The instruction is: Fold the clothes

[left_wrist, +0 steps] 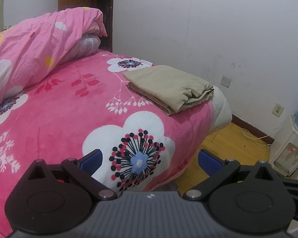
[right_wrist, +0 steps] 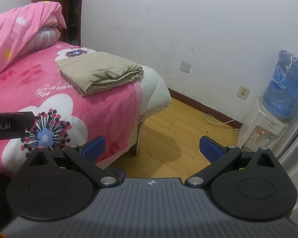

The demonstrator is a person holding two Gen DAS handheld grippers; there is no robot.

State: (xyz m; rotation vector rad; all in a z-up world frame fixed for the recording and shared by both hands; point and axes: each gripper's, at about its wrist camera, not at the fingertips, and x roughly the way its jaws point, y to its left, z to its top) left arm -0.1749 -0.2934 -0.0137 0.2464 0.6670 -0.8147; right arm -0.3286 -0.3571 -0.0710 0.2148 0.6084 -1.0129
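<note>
My left gripper (left_wrist: 150,158) hangs over the pink floral blanket (left_wrist: 55,117) with its jaws spread wide, holding nothing. My right gripper (right_wrist: 152,146) is likewise agape, over the floor. The folded khaki garment (left_wrist: 168,86) lies at one o'clock, at the bed's edge.

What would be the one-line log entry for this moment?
left claw: open, empty | right claw: open, empty | khaki garment: folded, at bed corner, untouched

Open blanket (left_wrist: 55,119) surface left of and in front of folded cloth (left_wrist: 168,85). Heaped duvet (left_wrist: 35,45) blocking far left. Wall (left_wrist: 218,29) close behind cloth. Bare floor (right_wrist: 168,138) right of cloth, water dispenser (right_wrist: 268,123) beyond.
</note>
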